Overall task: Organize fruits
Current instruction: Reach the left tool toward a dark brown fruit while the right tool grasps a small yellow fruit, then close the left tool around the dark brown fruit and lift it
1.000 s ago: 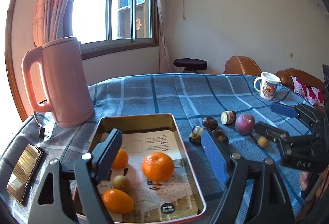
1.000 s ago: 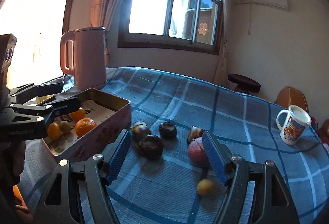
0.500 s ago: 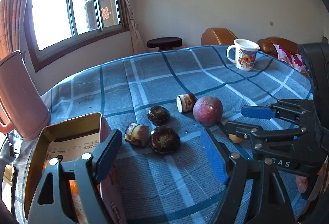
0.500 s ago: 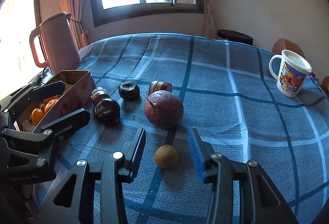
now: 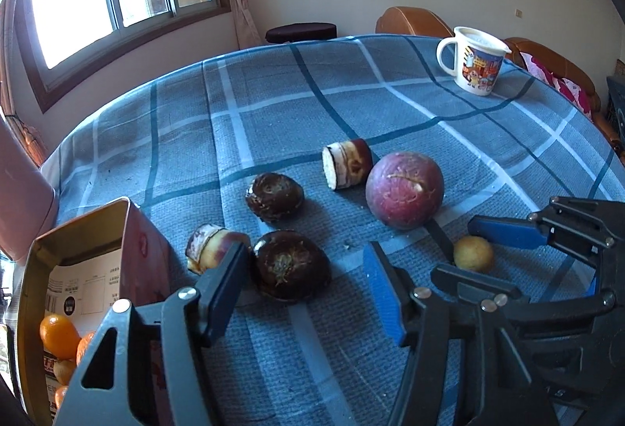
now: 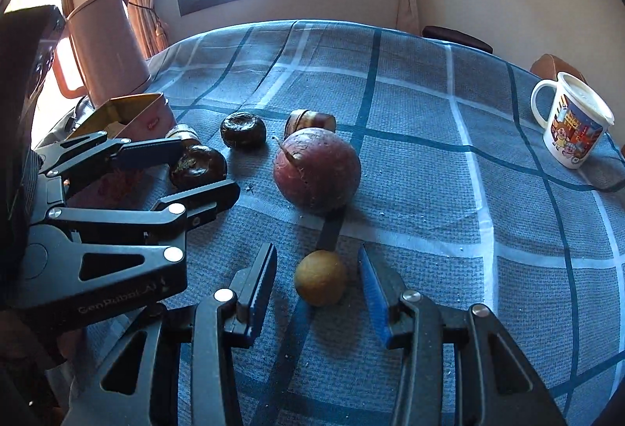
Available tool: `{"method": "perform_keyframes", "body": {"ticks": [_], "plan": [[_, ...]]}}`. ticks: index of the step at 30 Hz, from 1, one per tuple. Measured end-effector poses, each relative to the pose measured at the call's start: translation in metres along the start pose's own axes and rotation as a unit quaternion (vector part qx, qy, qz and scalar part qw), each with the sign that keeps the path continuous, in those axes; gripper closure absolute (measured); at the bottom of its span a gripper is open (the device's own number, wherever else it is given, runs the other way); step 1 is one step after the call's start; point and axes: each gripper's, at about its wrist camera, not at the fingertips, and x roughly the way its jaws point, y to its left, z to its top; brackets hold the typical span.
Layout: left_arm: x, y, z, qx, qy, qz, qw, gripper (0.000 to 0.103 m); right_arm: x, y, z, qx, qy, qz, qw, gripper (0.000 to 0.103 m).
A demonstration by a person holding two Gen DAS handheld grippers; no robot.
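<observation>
On the blue checked cloth lie two dark brown round fruits, two cut pieces, a purple passion fruit [image 5: 404, 189] and a small yellow fruit [image 6: 321, 277]. My left gripper [image 5: 304, 254] straddles the nearer dark fruit [image 5: 289, 264]. Its jaws are closing, the left finger is at the fruit's edge, and the blue right pad stands apart from it. My right gripper [image 6: 315, 260] is set narrowly around the yellow fruit, with a gap at each pad. The other dark fruit [image 5: 273, 197] and a cut piece [image 5: 345, 164] lie further back.
A gold tin box [image 5: 78, 262] holding oranges [image 5: 58, 334] stands at the left, with the second cut piece [image 5: 211, 246] beside it. A pink kettle [image 6: 105, 47] stands behind the tin. A printed mug [image 6: 572, 121] is at the far right.
My left gripper swung right from above the tin to the dark fruits, dropped lower and narrowed. My right gripper came down over the small yellow fruit and narrowed around it.
</observation>
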Motion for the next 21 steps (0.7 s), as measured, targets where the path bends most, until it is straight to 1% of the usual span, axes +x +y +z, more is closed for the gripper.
{"method": "perform_keyframes", "body": {"ticks": [1,2,3,4,5,10,13,21], "plan": [[0.001,-0.001,0.000,0.003,0.002,0.002,1.0000,0.041,0.002,0.001,0.000,-0.002,0.004,-0.001,1.000,0.062],[0.001,-0.002,0.000,0.007,0.001,0.002,1.0000,0.048,0.004,0.001,0.000,-0.003,0.009,-0.002,1.000,0.068],[0.000,-0.003,0.000,0.012,-0.001,0.001,0.9999,0.060,0.004,0.002,0.000,-0.004,0.008,-0.004,1.000,0.069],[-0.002,-0.004,-0.001,0.017,-0.003,-0.004,0.9998,0.061,0.003,0.002,0.000,-0.005,0.008,-0.006,1.000,0.071],[-0.003,-0.004,-0.002,0.018,-0.003,-0.008,0.9998,0.061,0.003,0.002,0.000,-0.006,0.007,-0.006,1.000,0.075],[-0.012,-0.001,-0.007,0.007,-0.010,-0.050,0.9987,0.062,0.002,0.001,0.000,-0.004,0.003,-0.005,1.000,0.075],[-0.017,-0.001,-0.009,0.005,-0.018,-0.065,0.9977,0.062,-0.001,0.001,-0.001,-0.002,-0.004,-0.010,1.000,0.075],[-0.026,-0.003,-0.011,0.009,-0.039,-0.067,0.9969,0.062,-0.012,-0.002,-0.002,0.004,-0.035,-0.013,0.999,0.075]]}}
